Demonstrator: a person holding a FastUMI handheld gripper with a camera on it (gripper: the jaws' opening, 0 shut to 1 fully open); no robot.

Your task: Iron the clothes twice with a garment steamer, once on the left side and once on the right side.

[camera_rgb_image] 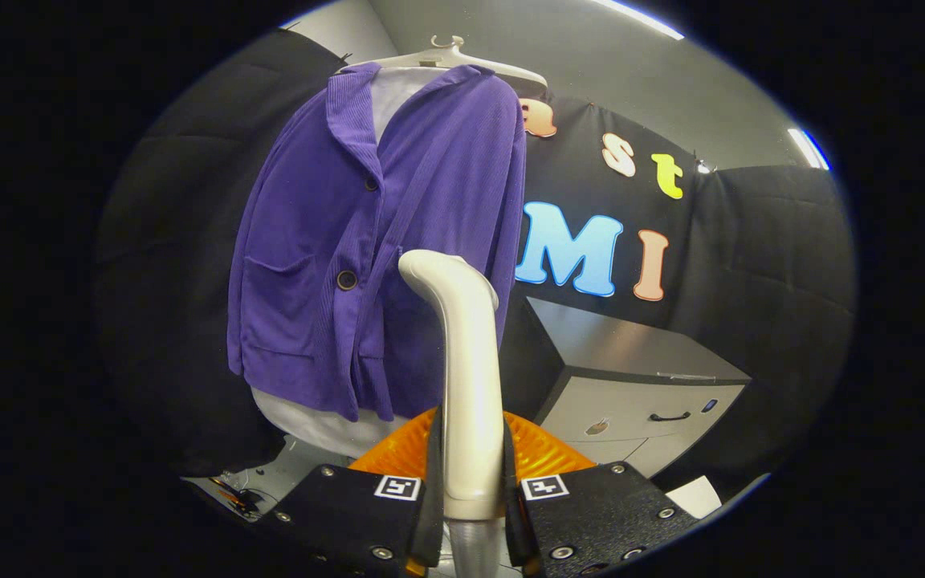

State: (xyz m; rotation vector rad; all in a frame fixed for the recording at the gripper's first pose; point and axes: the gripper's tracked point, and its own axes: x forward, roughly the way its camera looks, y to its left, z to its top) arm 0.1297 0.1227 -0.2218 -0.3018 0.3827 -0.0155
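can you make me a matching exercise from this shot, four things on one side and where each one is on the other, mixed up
Things:
1. steamer handle
2. purple jacket
3. hanger
4. drawer cabinet

Places:
A. on top of the jacket's shoulders
B. clamped between the gripper's two fingers
C. against the booth wall, beside the jacket
D. hanging up beyond the steamer's head

Pairs: 1-B, 2-D, 3-A, 4-C
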